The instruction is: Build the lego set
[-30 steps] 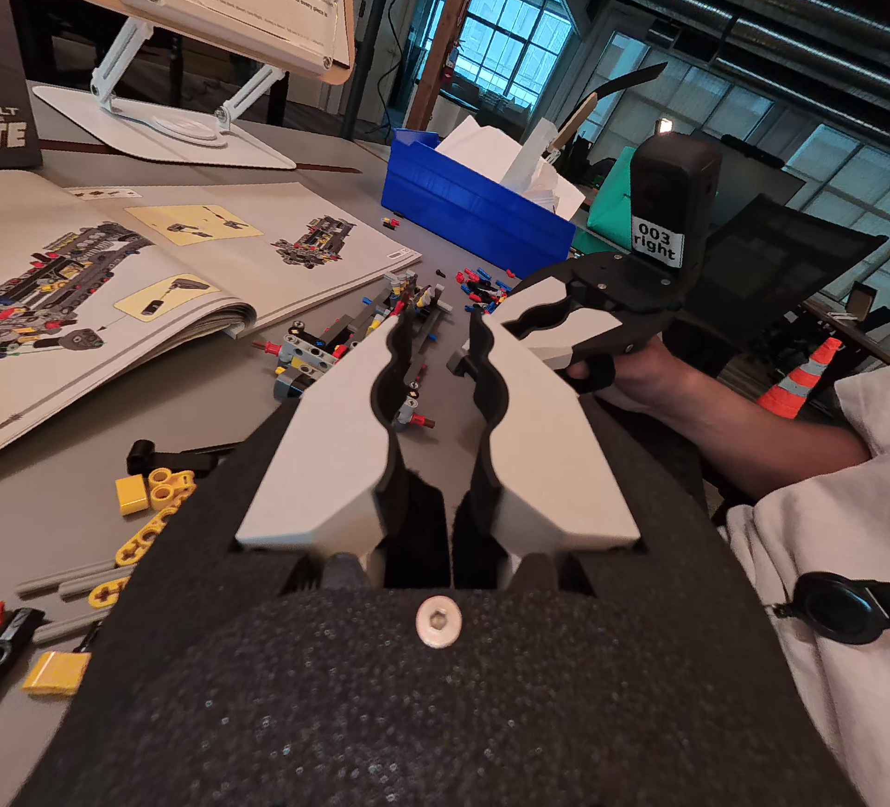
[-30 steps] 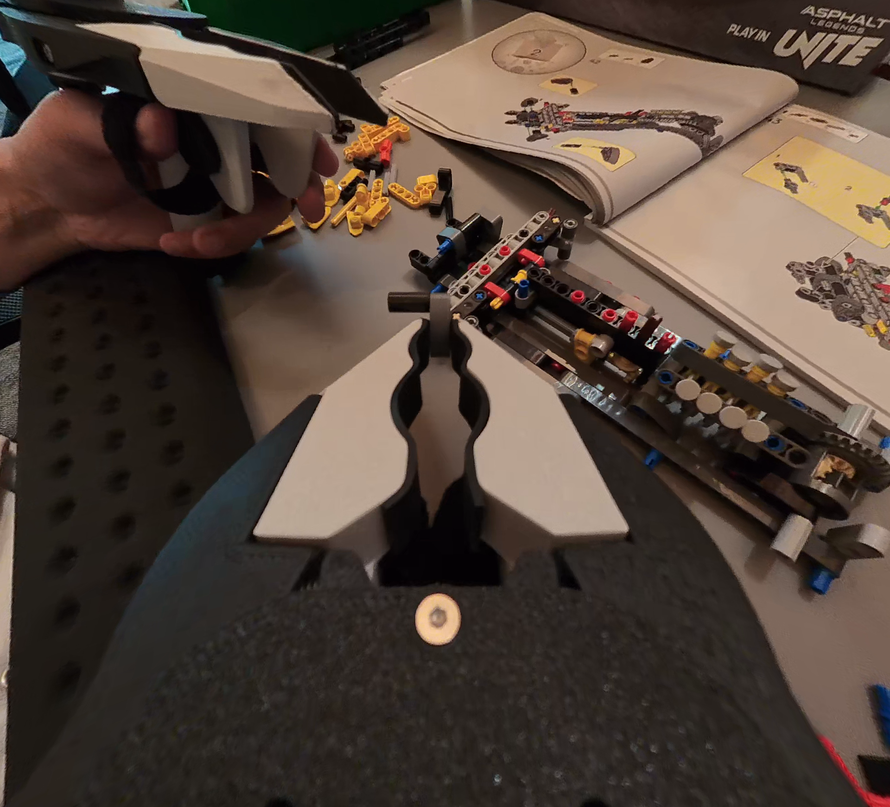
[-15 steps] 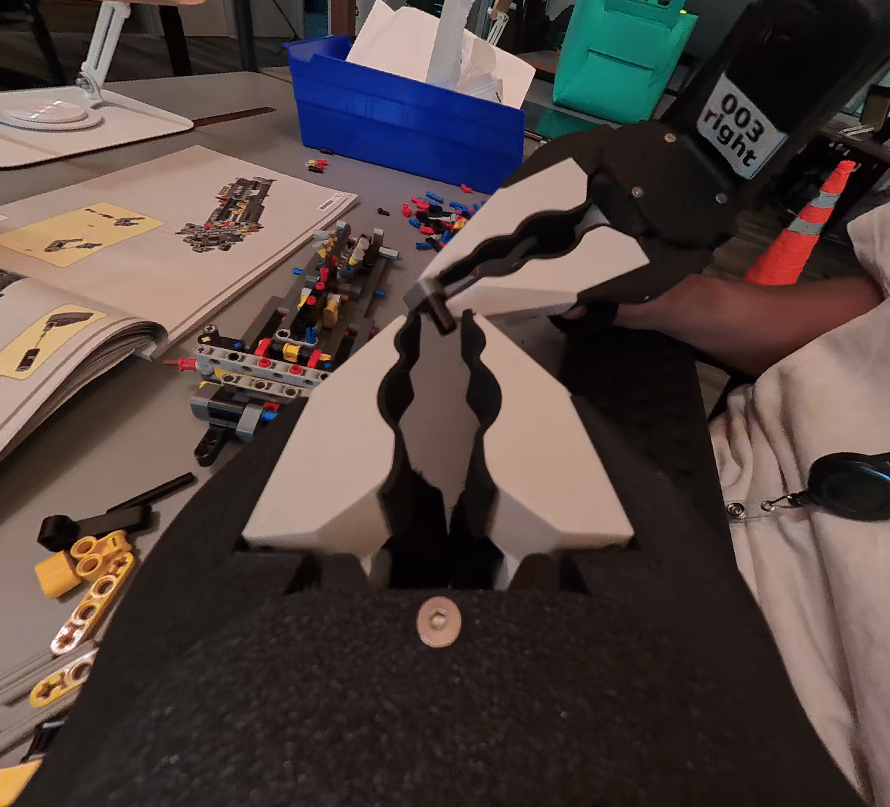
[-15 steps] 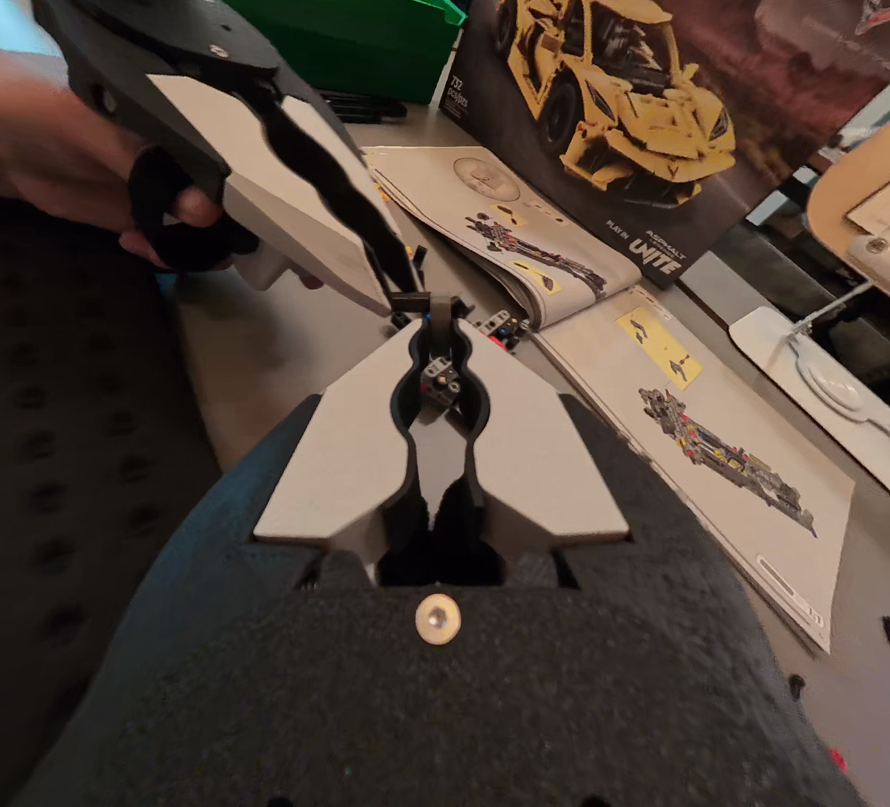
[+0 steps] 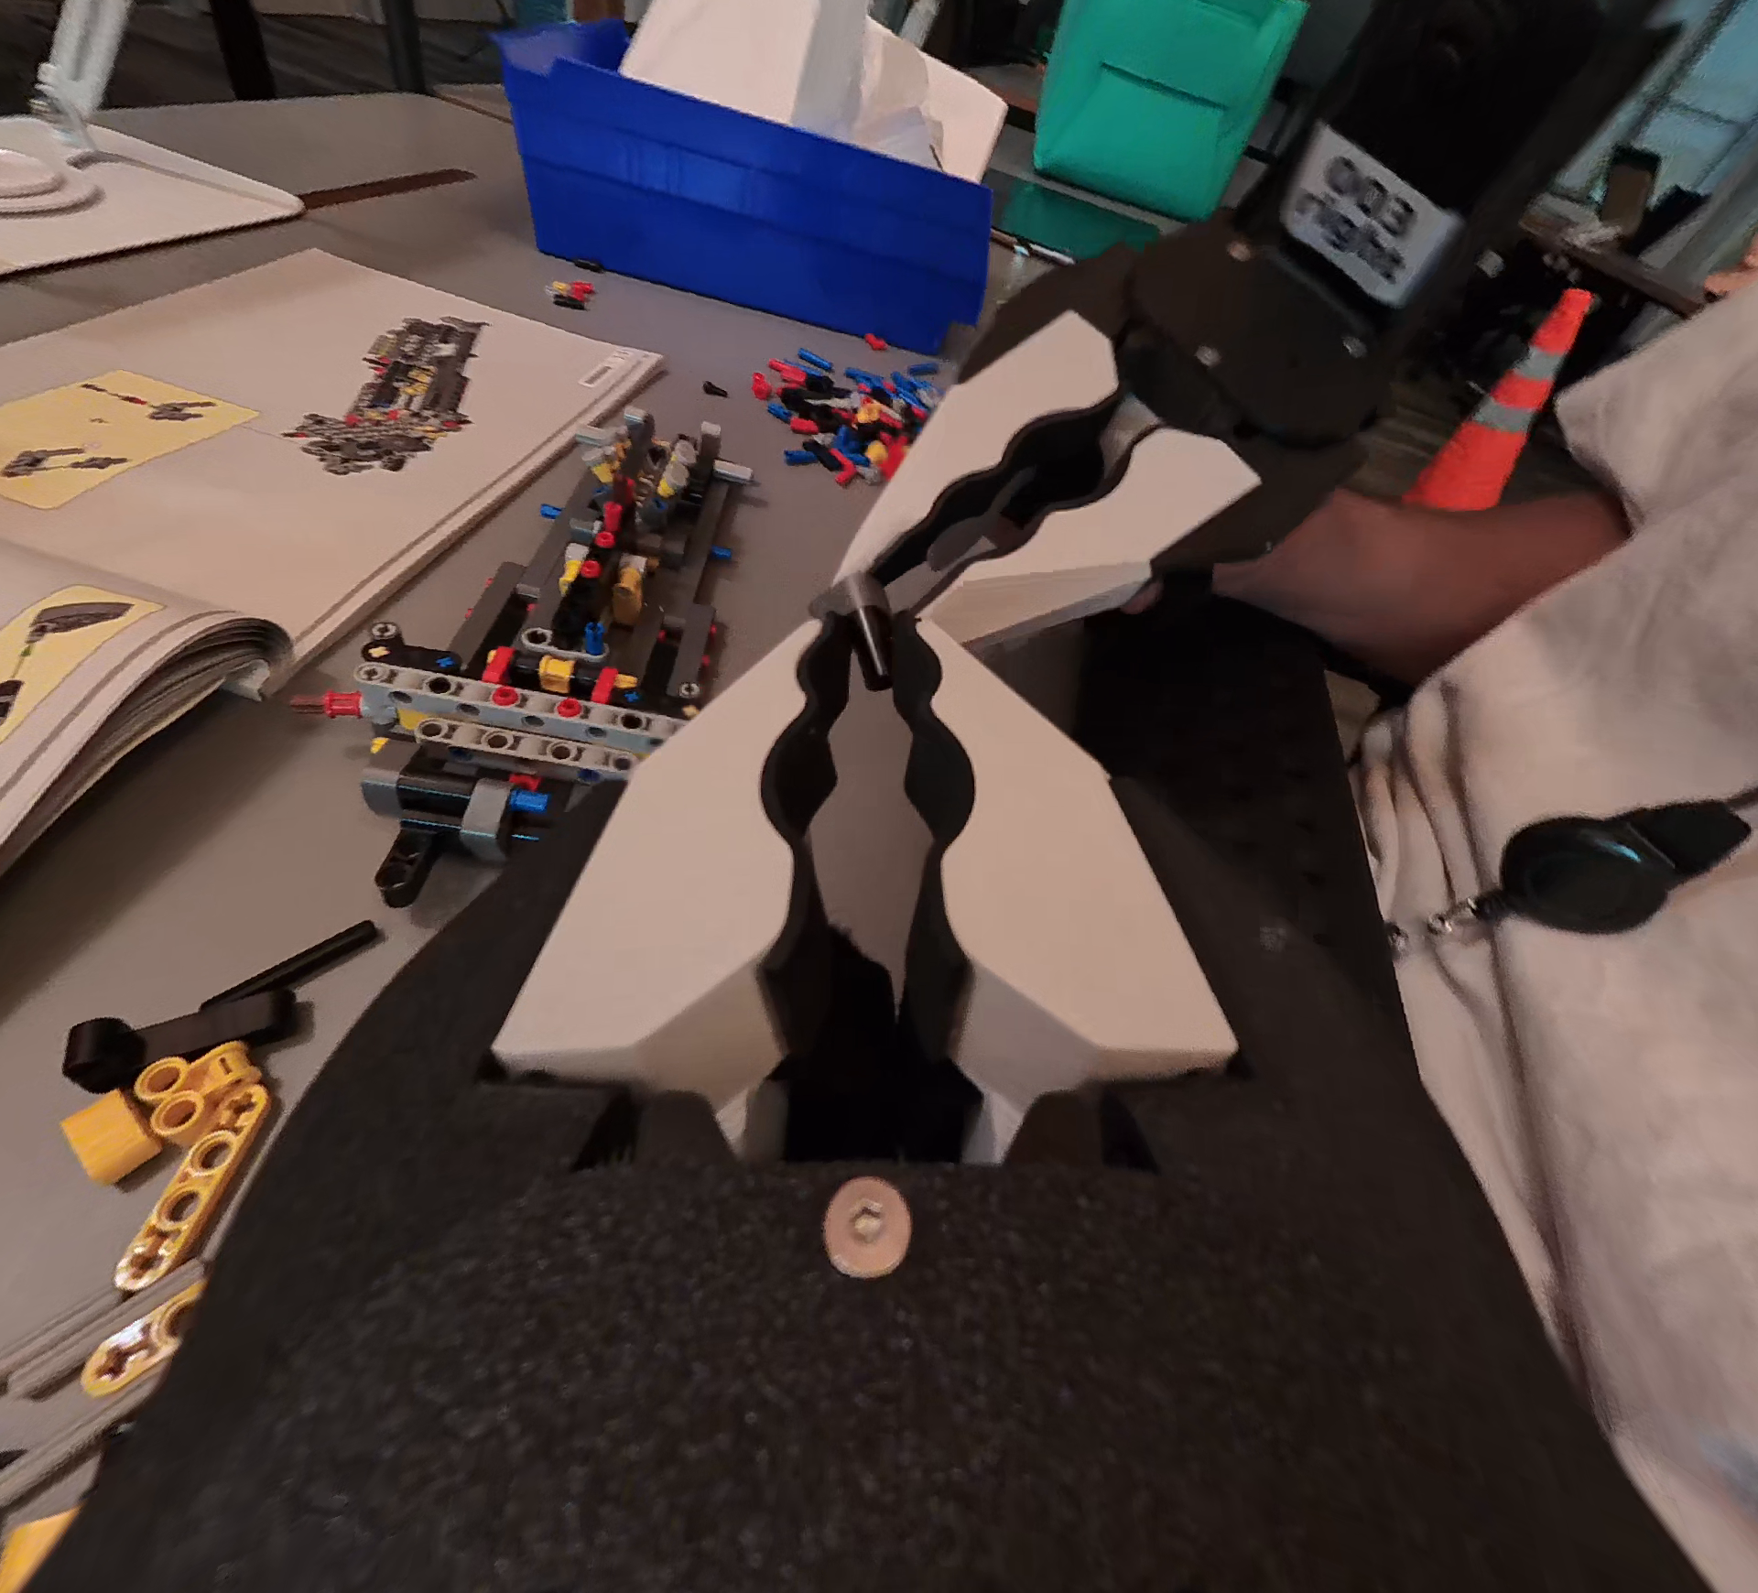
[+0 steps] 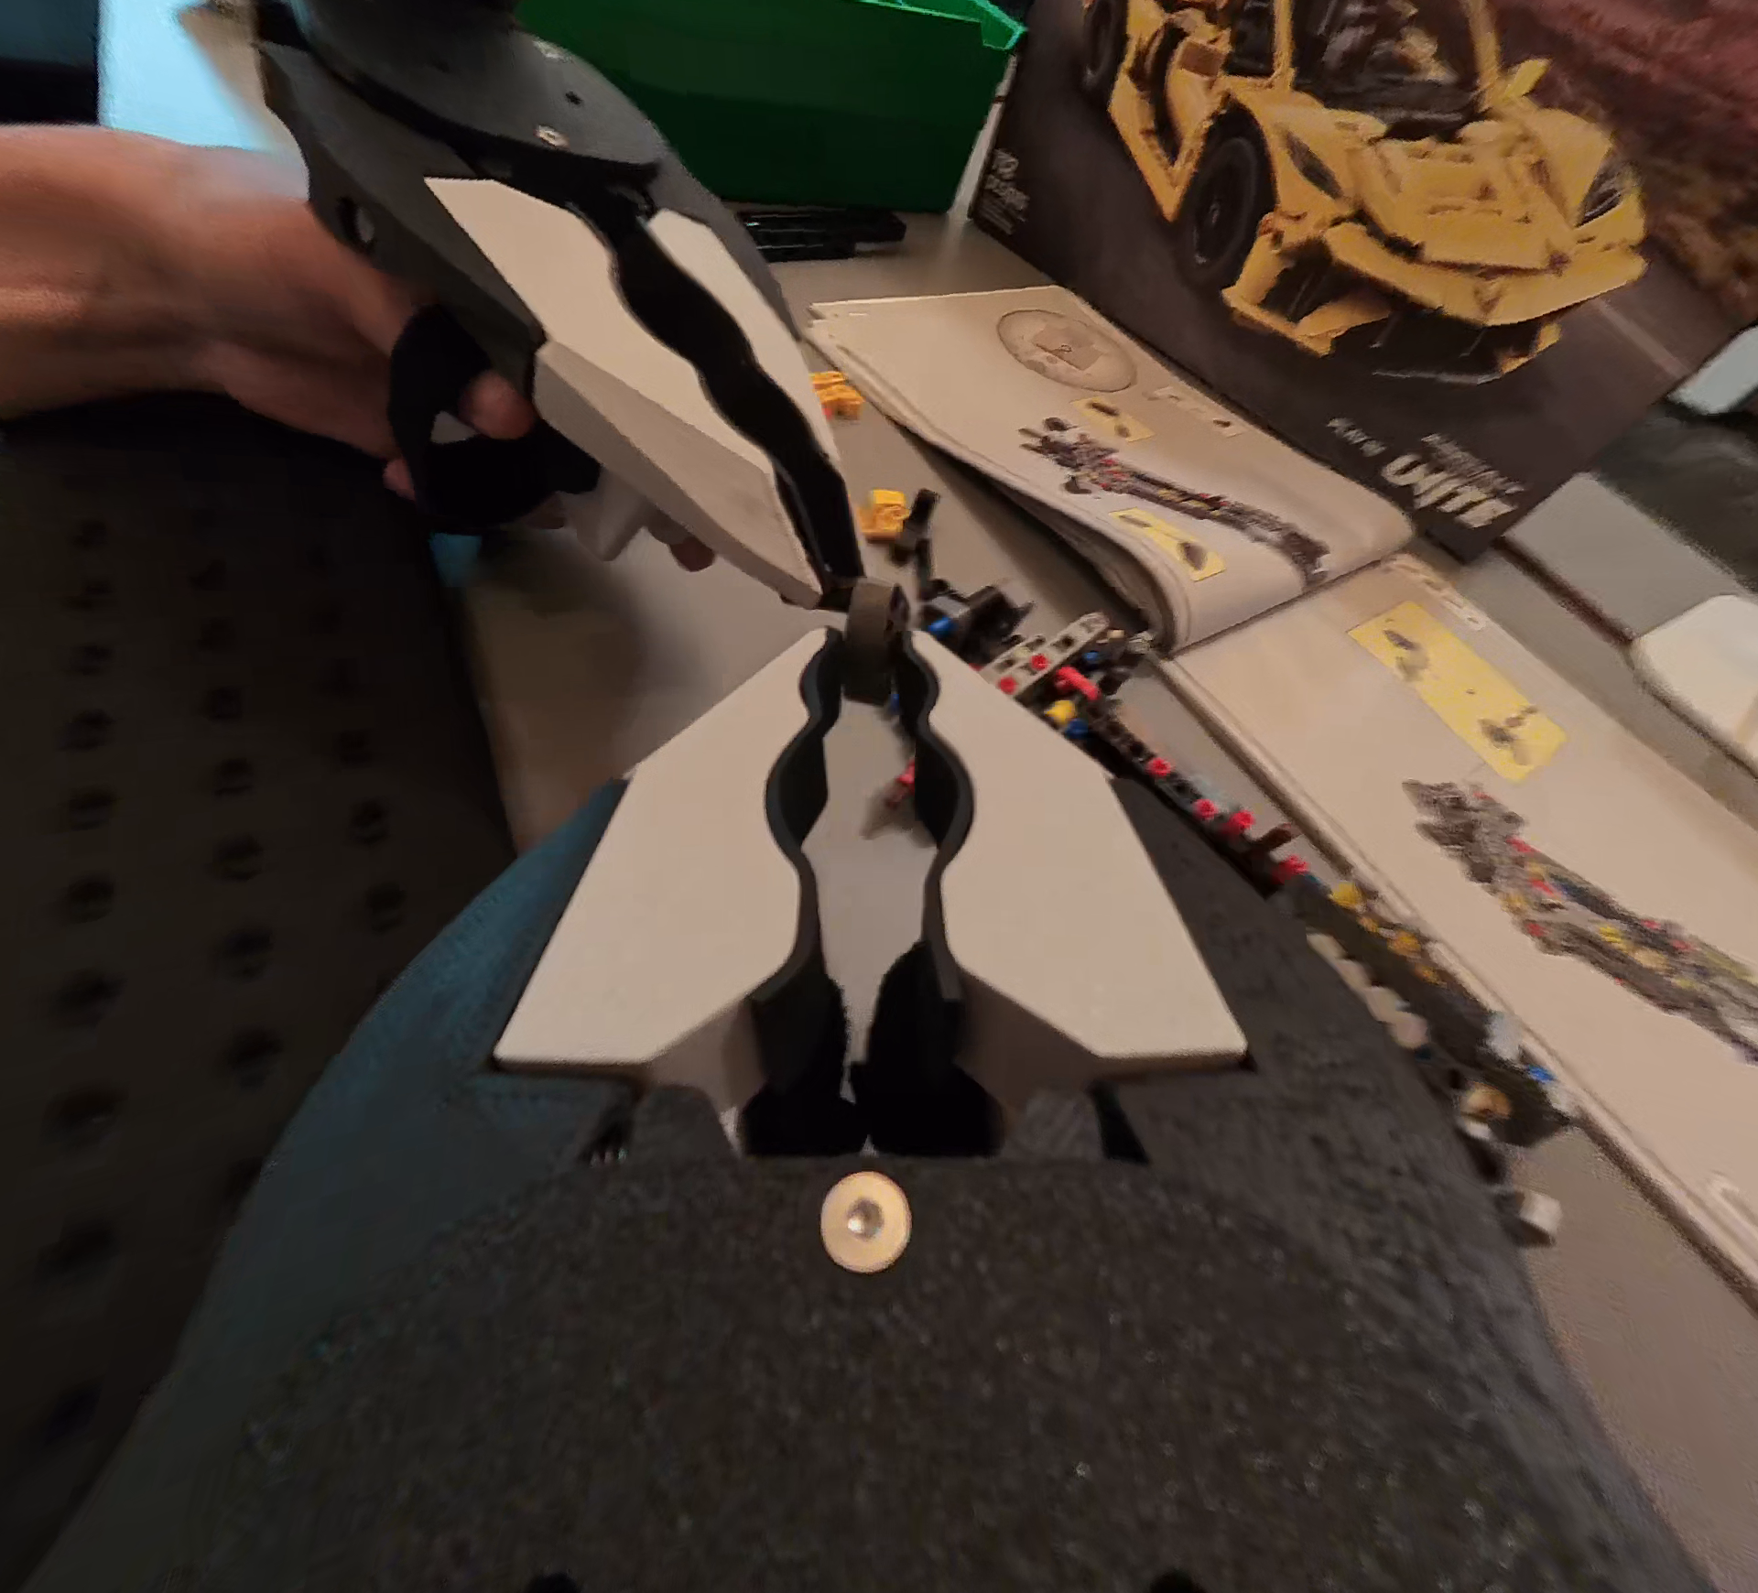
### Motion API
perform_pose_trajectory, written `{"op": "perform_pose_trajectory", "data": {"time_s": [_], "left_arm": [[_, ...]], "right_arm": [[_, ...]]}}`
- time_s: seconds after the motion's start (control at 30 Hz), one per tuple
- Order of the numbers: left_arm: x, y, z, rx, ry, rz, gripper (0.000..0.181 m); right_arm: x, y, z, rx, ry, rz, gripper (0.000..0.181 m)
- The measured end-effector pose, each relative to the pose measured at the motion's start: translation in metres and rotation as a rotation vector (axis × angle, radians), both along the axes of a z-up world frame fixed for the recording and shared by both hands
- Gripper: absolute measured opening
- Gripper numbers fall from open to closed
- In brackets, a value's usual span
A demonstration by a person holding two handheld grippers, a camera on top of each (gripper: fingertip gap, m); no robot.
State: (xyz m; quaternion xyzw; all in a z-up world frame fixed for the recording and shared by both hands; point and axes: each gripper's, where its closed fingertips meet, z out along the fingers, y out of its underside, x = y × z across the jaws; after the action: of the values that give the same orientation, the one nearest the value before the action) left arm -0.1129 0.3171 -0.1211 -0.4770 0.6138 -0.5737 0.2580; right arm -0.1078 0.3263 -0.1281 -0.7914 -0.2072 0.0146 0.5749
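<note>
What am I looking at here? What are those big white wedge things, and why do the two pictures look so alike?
No robot here: a person holds a hand-operated clamp in each hand, and each clamp carries a camera looking along its two white fingers. One picture comes from the left gripper, the other from the right gripper, so each also shows the other tool farther off. The tips meet in the air over the grey table. The right one pinches a small grey piece; the left one grips a short black pin joined to it. On the table lie a half-built toy car frame, an open instruction booklet, loose yellow parts, a blue bin and the set's box.
</note>
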Motion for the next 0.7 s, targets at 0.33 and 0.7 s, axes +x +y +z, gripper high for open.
{"op": "perform_pose_trajectory", "data": {"time_s": [0.33,0.7], "left_arm": [[-0.021,0.001,-0.015,0.189,0.111,-0.213,0.0],[-0.067,0.012,-0.038,0.327,0.295,-0.048,0.005]], "right_arm": [[0.001,-0.02,-0.013,-0.438,0.244,0.441,0.028],[-0.036,-0.042,-0.061,-0.54,-0.027,0.662,0.033]]}}
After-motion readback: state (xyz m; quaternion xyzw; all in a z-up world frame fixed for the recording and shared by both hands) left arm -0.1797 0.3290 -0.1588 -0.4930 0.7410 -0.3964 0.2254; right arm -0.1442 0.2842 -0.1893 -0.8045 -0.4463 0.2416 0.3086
